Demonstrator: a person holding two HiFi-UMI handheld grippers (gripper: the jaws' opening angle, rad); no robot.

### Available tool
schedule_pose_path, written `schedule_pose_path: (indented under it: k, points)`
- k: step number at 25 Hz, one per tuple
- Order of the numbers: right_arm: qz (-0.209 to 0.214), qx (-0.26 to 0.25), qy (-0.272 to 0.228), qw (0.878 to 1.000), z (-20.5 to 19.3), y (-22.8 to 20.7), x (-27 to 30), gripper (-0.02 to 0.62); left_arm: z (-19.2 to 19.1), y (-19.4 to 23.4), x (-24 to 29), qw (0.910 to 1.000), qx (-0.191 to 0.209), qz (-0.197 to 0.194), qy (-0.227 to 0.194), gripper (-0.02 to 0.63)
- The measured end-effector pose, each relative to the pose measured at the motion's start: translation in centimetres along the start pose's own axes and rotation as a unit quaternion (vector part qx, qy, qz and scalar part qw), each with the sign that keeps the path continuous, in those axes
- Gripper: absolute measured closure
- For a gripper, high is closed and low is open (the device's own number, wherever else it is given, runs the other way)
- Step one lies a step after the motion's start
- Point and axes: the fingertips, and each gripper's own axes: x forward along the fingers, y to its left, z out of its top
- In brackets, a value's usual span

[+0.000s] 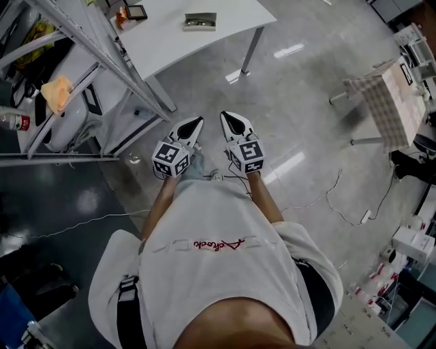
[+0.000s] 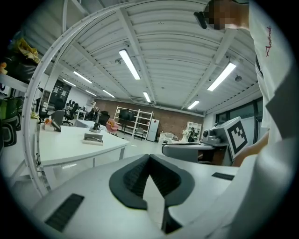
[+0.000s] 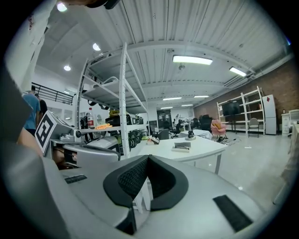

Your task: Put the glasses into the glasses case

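A grey glasses case [image 1: 199,21] lies on the white table [image 1: 225,27] far ahead of me; what it holds is too small to tell. It also shows as a flat box in the left gripper view [image 2: 93,138] and in the right gripper view [image 3: 181,146]. I hold both grippers close to my chest over the floor, well short of the table. The left gripper [image 1: 197,123] is shut, its tips meeting with nothing between them [image 2: 149,157]. The right gripper [image 1: 225,116] is shut and empty too [image 3: 148,158].
A metal shelf rack [image 1: 102,61] with bottles and an orange cloth stands at the left, beside the table. A small dark framed object [image 1: 135,11] sits on the table's far left. A checked-cloth table [image 1: 388,102] and floor cables [image 1: 327,198] lie to the right.
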Motion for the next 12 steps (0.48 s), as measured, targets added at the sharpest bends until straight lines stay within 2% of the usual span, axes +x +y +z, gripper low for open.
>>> schedule_pose_path:
  k: [12]
  points:
    - [0.002, -0.015, -0.011, 1.0, 0.2, 1.1, -1.9, 0.581, -0.7, -2.2, -1.5, 1.0, 0.007, -0.004, -0.002, 0.598]
